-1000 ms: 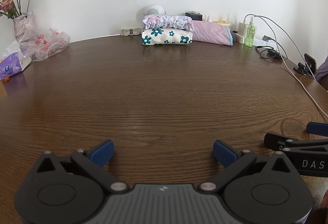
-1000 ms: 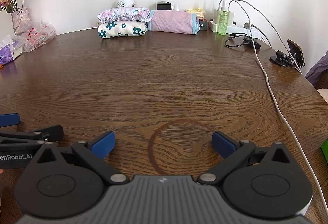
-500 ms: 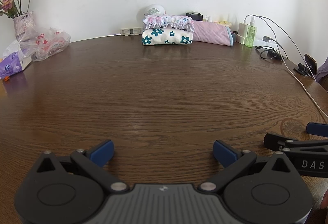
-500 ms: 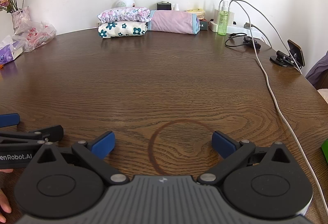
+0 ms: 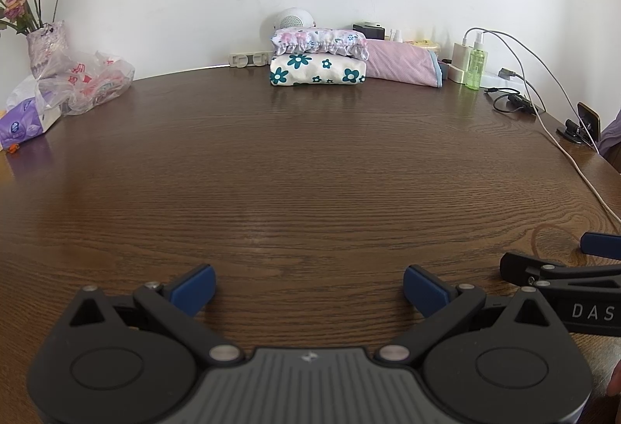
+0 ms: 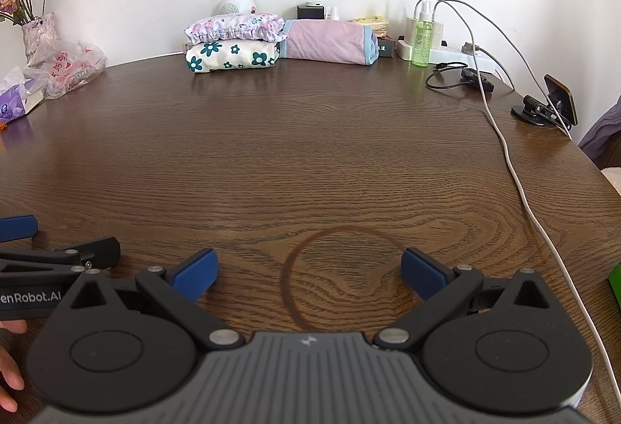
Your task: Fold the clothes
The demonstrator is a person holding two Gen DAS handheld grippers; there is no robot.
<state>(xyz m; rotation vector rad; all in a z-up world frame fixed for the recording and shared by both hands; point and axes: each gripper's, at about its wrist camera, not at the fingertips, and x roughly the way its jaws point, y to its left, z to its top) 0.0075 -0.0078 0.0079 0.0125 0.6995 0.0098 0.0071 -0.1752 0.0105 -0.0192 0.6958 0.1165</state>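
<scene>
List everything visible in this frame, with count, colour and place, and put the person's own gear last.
table: 1, dark brown wood, fills both views.
folded clothes: 2 stacked, flowered white under frilly pink-white, far edge by the wall.
pink roll: 1, pink with blue trim, right of the stack.
spray bottle: 1, green, far right by the charger.
cable: 1, white, runs along the table's right side.
phone on stand: 1, black, right edge.
plastic bag: 1, clear with red print, far left.
tissue pack: 1, purple, left edge.
vase of flowers: 1, pinkish, far left corner.
ring mark: 1, dark, between the right gripper's fingers.
left gripper: 1, black with blue pads, open, empty.
right gripper: 1, same colours, open, empty.
</scene>
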